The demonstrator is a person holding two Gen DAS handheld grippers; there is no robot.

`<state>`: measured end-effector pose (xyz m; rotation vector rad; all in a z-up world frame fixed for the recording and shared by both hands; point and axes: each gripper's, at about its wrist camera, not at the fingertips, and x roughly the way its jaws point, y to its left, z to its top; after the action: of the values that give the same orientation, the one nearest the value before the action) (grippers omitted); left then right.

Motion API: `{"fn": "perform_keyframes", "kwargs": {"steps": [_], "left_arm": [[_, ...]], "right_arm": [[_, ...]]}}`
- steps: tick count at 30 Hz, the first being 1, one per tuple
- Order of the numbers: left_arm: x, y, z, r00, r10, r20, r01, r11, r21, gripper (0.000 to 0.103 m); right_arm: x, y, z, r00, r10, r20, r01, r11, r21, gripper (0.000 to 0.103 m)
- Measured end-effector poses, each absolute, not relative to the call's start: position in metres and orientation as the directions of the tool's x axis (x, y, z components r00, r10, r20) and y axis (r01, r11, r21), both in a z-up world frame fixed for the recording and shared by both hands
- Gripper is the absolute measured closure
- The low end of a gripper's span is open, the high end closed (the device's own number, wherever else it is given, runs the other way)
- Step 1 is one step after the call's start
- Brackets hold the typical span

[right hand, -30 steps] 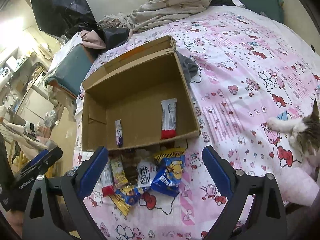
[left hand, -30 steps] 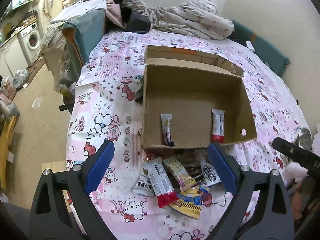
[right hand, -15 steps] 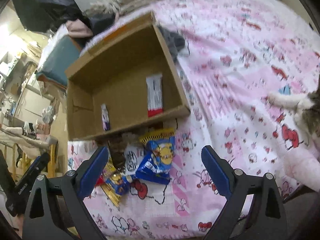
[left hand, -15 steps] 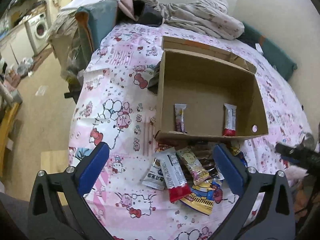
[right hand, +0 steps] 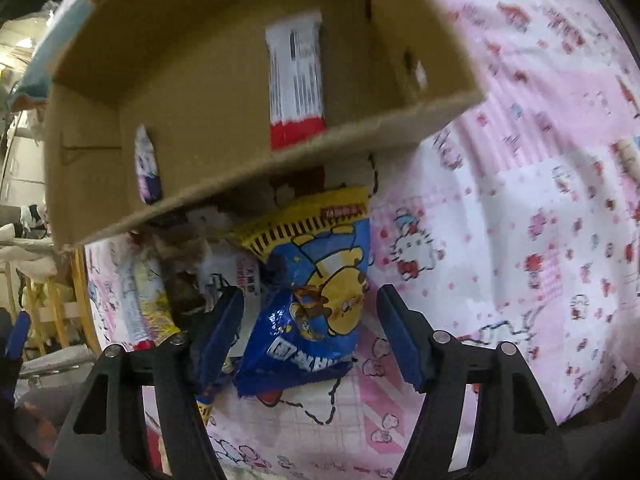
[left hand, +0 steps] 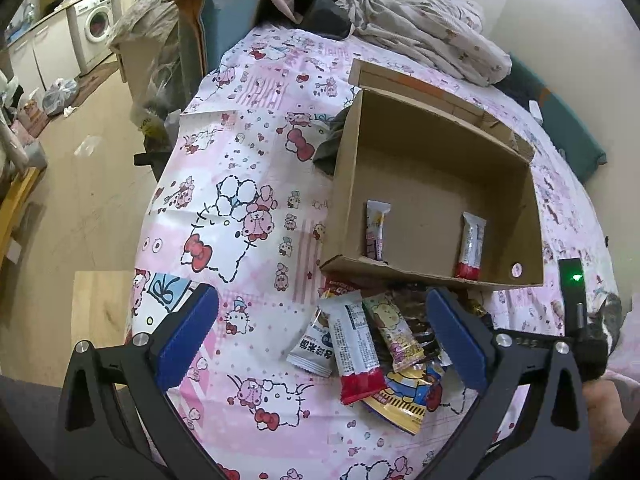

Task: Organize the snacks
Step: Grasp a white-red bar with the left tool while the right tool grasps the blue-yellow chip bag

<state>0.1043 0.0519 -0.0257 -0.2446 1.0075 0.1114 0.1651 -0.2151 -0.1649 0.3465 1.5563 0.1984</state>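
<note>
An open cardboard box (left hand: 440, 184) lies on the pink cartoon-print bed sheet (left hand: 248, 200). In it are a white-and-red bar (right hand: 296, 84) and a small white-and-purple bar (right hand: 146, 168). Several snack packs are piled in front of its near wall, among them a white-and-red bar (left hand: 356, 348) and a blue-and-yellow bag (right hand: 320, 300). My right gripper (right hand: 310, 312) points down at that bag with its jaws closing; the bag is between the pads, which stand just off its sides. My left gripper (left hand: 320, 332) is open wide above the pile's left part, holding nothing.
Crumpled bedding (left hand: 420, 36) and dark clothes lie beyond the box. The bed edge drops to the floor (left hand: 80, 184) on the left, with a washing machine (left hand: 96, 28) farther off. A cat's grey fur (left hand: 612, 312) shows at the right, beside the right tool's black body (left hand: 576, 320).
My right gripper has dropped steeply toward the pile and its jaws have narrowed around the blue-and-yellow bag. My left gripper has shifted a little lower, and its view now shows the box farther right.
</note>
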Motion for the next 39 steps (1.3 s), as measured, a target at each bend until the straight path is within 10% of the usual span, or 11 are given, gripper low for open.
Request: {"fn": "perform_keyframes", "kwargs": {"steps": [7,17,24,36,39], "left_arm": [[0.106,0.053,-0.033,0.501,-0.019,-0.865,-0.209,0.967,-0.142,0.001],[0.107,0.073,-0.045,0.437,-0.042,-0.899,-0.295,0.937,-0.187,0.001],[0.113,0.066,-0.075,0.342,-0.109,-0.933,-0.275,0.938,-0.210,0.050],[0.128,0.018,-0.129,0.227,-0.142,-0.963,-0.212,0.958,-0.191,0.050],[0.127,0.015,-0.135,0.201,-0.147,-0.968,-0.209,0.960,-0.189,0.077]], "right_arm": [[0.164,-0.234,-0.166,0.011,0.397,-0.918,0.129,0.910,0.395,0.064],[0.131,-0.262,-0.116,0.112,0.585,-0.803,0.097,0.798,0.595,0.067],[0.117,-0.269,-0.122,0.125,0.624,-0.772,0.114,0.764,0.635,0.067],[0.116,-0.264,-0.115,0.145,0.637,-0.757,0.107,0.751,0.652,0.067],[0.114,-0.263,-0.107,0.155,0.629,-0.762,0.075,0.762,0.644,0.067]]}}
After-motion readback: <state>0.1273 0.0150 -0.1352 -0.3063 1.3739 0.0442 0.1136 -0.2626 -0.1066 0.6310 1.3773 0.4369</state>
